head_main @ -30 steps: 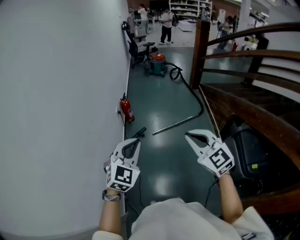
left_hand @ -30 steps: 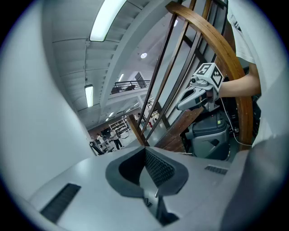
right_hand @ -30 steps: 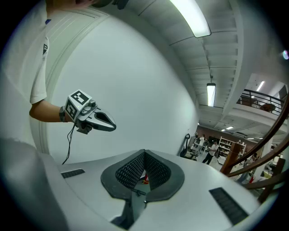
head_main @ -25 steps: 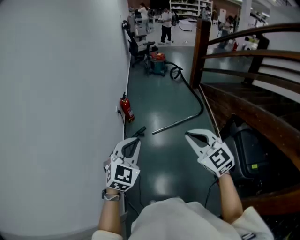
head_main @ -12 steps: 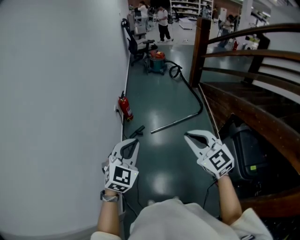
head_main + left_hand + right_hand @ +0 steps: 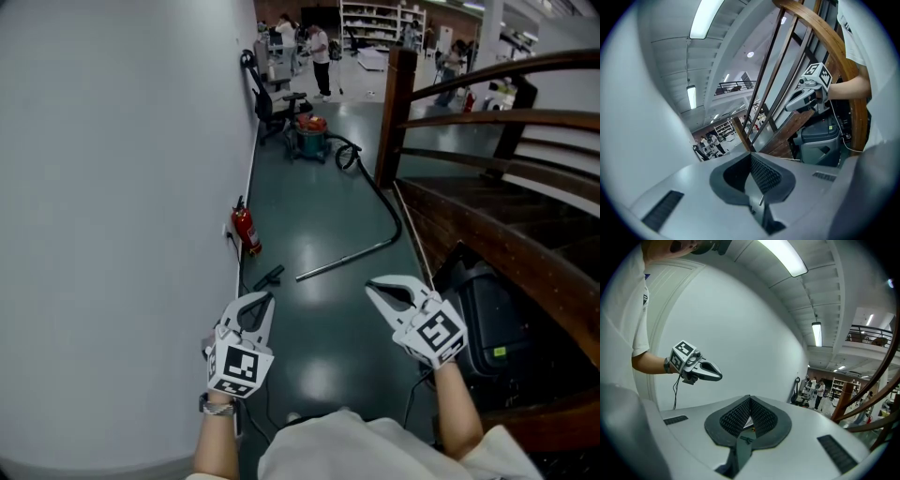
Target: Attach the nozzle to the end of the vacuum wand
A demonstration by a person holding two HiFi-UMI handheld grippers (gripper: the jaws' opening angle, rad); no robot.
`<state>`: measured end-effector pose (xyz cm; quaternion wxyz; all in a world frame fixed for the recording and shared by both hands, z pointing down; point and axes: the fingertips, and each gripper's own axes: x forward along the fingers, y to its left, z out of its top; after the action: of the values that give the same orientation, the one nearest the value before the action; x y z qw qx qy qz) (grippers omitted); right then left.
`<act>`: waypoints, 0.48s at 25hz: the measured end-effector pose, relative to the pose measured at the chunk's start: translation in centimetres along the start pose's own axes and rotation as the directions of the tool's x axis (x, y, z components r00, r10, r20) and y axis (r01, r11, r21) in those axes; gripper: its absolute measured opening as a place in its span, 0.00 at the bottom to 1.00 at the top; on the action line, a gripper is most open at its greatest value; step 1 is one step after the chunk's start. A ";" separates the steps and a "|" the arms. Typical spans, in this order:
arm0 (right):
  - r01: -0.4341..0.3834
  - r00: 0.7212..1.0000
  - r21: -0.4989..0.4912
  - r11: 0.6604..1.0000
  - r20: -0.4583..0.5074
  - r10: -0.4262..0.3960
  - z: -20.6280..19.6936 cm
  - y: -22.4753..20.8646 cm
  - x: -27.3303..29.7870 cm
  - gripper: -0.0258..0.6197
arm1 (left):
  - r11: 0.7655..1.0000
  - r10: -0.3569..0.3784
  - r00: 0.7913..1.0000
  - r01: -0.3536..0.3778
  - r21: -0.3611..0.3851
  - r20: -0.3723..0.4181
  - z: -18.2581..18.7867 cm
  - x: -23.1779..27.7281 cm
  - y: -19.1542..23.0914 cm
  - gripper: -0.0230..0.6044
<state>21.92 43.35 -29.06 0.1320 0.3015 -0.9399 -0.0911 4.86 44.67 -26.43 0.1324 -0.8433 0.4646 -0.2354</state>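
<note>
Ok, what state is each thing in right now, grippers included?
Left gripper: shut, empty.
Right gripper: shut, empty.
Silver metal vacuum wand: lying on the floor, near end bare.
Small black nozzle: lying on the floor, apart from the wand.
Red fire extinguisher: upright by the wall.

A curved white wall (image 6: 112,187) borders the glossy dark-green floor (image 6: 319,216), opposite a wooden stair railing (image 6: 487,122).

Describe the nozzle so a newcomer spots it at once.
Follow the white wall to the red fire extinguisher at its foot. Just nearer the camera lies the nozzle: small, dark and stubby, unlike the long silvery wand to its right.
</note>
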 end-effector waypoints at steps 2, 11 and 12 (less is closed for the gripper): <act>-0.016 1.000 -0.005 1.000 0.004 0.016 -0.4 -0.3 -0.6 0.08 | 1.000 0.009 1.000 -0.009 -0.002 -0.004 0.3 0.4 -0.6 0.03; -0.067 0.998 -0.004 0.998 0.009 0.067 -2.2 -1.8 -2.2 0.08 | 0.999 0.040 0.999 -0.041 -0.021 -0.030 0.9 1.6 -2.4 0.03; -0.070 0.997 0.001 0.998 0.018 0.070 -2.2 -2.0 -2.1 0.08 | 0.999 0.041 0.999 -0.041 -0.022 -0.034 0.8 1.7 -2.4 0.03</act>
<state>25.34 42.82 -27.89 0.1264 0.2677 -0.9511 -0.0886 7.82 44.51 -25.62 0.1198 -0.8310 0.4866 -0.2416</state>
